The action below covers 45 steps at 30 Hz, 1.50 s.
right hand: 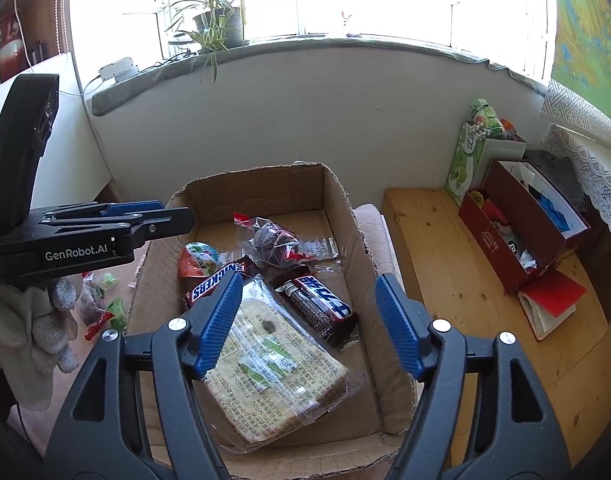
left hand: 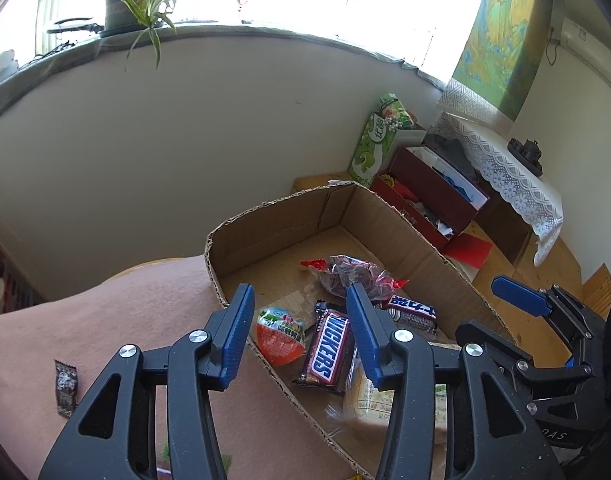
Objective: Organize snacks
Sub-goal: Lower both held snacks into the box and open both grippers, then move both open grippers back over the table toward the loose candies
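We hold both tools released above the cardboard box (right hand: 345,216); our right tool (right hand: 309,320) is nearer the cracker pack (right hand: 273,368), lying directly below, long axis diagonal; left tool (left hand: 301,332) empty.

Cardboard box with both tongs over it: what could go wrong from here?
1. The right tongs hang open above the wrapped crackers; a hard squeeze would likely crush them.
2. The left tongs sit at the cardboard box wall and could snag it or shove the box along the cloth.
3. The small dark sachet and loose snacks outside the box could be overlooked.
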### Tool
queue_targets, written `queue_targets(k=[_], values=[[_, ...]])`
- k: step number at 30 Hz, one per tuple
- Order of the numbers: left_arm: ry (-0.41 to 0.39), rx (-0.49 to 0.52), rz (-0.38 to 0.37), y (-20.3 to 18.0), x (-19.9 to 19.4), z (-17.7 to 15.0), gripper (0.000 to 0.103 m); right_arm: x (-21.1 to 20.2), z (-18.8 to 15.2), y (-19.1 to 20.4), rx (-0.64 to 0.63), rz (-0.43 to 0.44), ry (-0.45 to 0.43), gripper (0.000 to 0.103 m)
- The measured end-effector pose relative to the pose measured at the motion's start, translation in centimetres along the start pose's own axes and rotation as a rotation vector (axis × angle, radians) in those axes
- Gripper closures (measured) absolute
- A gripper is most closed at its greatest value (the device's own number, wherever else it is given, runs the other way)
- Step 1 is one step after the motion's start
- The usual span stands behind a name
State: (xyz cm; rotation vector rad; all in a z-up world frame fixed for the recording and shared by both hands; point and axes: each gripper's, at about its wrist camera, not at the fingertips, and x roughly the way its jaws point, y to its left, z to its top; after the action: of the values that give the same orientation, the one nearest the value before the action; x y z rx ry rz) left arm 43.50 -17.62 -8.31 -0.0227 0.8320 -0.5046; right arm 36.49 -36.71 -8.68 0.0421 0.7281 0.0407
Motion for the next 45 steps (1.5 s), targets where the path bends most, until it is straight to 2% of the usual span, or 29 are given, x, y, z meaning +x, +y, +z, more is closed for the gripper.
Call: queue_targets(k=[15,24,35,45], values=[[-0.035,-0.015,0.007,1.2,-2.8,-0.5,0.056,-1.8,-0.2,1.9,-0.026,0.002,-0.013,0.026],[-0.085,-0.051,0.052,4.1,-6.7,-1.1,0.056,-3.9,-0.4,4.7,-0.049,0.026,-0.033,0.026],[-0.105,-0.139,0.116,9.9,-10.1,-3.4,0.056,-5.3,-0.8,10.9,-0.13,0.101,-0.033,0.026],[-0.076,-0.208,0.16,14.6,-11.1,-5.9,0.056,-3.2,-1.2,17.1,-0.216,0.186,0.029,0.026]])
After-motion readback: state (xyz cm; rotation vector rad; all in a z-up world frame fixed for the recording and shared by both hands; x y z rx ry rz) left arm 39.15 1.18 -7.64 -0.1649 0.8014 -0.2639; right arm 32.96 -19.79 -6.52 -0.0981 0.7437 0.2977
